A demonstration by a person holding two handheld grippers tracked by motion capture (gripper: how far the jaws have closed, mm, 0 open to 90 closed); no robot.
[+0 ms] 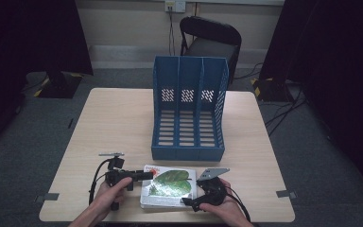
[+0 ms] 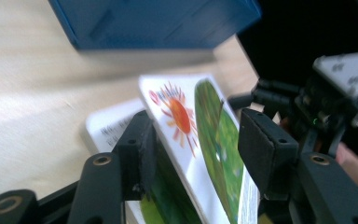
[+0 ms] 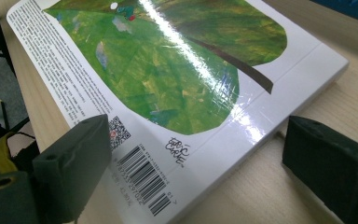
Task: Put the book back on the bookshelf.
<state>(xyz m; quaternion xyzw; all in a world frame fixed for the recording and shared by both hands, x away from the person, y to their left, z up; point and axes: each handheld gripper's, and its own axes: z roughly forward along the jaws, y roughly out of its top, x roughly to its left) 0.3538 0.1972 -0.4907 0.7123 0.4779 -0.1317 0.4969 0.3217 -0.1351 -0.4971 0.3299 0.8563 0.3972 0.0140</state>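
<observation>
— Nearest the near edge of the surface (image 1: 123, 118), what do you make out?

— Both hands, each with a gripper, at a small stack of picture books (image 1: 168, 187) lying near that edge, just in front of the blue file rack (image 1: 189, 109). The left gripper (image 1: 144, 176) comes in at the stack's left side. In the left gripper view the top book (image 2: 200, 140), with the sun and the green leaf on its cover, stands tilted up between the jaws, above another book (image 2: 107, 128) lying flat under it.

— Clamped on it?

— Not that I can see. The jaws straddle its raised edge, one pad (image 2: 140, 154) close against the underside and a gap on the other side, so I'd call them loose around it.

— And the right gripper (image 1: 196, 201)?

— Jaws spread wide at the stack's near right corner, one over the barcode (image 3: 144, 179) on the cover, the other over bare wood, gripping nothing.

— How will the book handle?

— Judging by the thick white edge and glare, it's a stiff board book, glossy and likely slippery, with some weight. I'd pinch across its thickness along the lifted edge, well in from the corner, so it doesn't pivot or slide out.
</observation>
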